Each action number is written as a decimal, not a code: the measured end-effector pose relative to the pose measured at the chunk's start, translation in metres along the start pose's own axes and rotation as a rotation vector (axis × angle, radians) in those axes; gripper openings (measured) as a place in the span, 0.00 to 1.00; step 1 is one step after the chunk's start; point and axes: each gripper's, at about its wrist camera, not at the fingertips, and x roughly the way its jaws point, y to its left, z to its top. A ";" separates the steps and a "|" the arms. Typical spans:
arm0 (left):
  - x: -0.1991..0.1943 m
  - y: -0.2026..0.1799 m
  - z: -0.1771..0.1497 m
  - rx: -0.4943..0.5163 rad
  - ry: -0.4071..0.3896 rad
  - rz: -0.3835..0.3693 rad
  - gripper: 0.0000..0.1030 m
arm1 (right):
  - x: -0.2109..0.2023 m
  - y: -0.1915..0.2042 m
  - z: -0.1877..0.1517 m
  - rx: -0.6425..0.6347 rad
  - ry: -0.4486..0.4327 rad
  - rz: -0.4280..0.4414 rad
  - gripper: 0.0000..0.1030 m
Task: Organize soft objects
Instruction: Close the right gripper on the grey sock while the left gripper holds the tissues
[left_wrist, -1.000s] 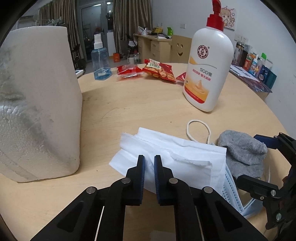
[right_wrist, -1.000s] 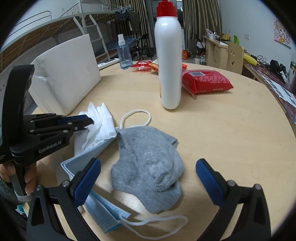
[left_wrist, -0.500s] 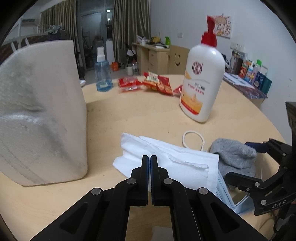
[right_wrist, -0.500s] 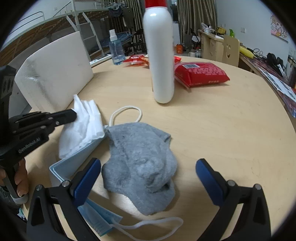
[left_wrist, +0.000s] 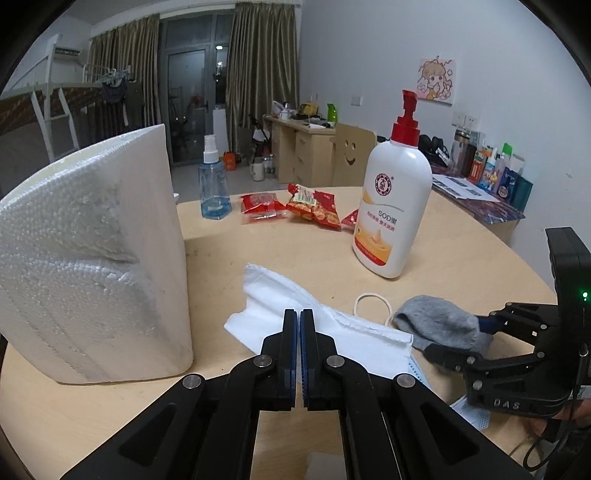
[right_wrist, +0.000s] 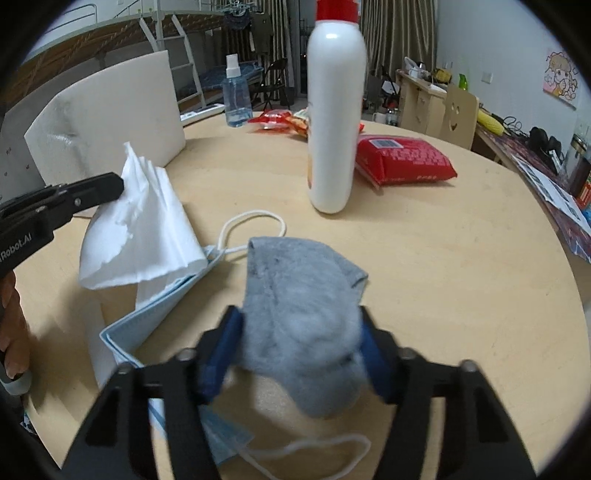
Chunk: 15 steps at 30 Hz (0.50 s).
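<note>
Right wrist view: right claw (right_wrist: 299, 343) is clenched on the grey sock (right_wrist: 299, 306), pads pinching its near bunched end. The sock's long axis runs straight ahead from the claw toward the lotion bottle (right_wrist: 334, 110), free end draped forward. It looks just clear of the worktop (right_wrist: 461, 277), though I can't tell for certain.

Left claw (left_wrist: 298, 332) is pinched tight on the white tissue (left_wrist: 314, 332). In the right view the tissue (right_wrist: 144, 229) hangs from the claw's tips in a fan, lower edge resting on the blue mask (right_wrist: 155, 317).

Key relation: the mask lies flat under both, between the claws, one ear loop (right_wrist: 255, 225) just beyond the sock, the other loop (right_wrist: 314, 458) near the right claw's base. The tissue is left of the sock, close but apart.

Judgement: both soft items can lift away separately. The risk is the sock or tissue snagging the mask and dragging it.
</note>
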 end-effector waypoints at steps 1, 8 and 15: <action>-0.002 0.000 0.000 0.000 -0.008 -0.007 0.01 | -0.001 -0.001 0.000 0.005 -0.004 0.005 0.46; -0.017 -0.003 0.006 0.001 -0.057 -0.031 0.01 | -0.010 -0.005 -0.002 0.027 -0.057 0.049 0.34; -0.042 -0.009 0.009 0.019 -0.107 -0.029 0.01 | -0.004 -0.006 -0.005 0.043 -0.023 0.041 0.26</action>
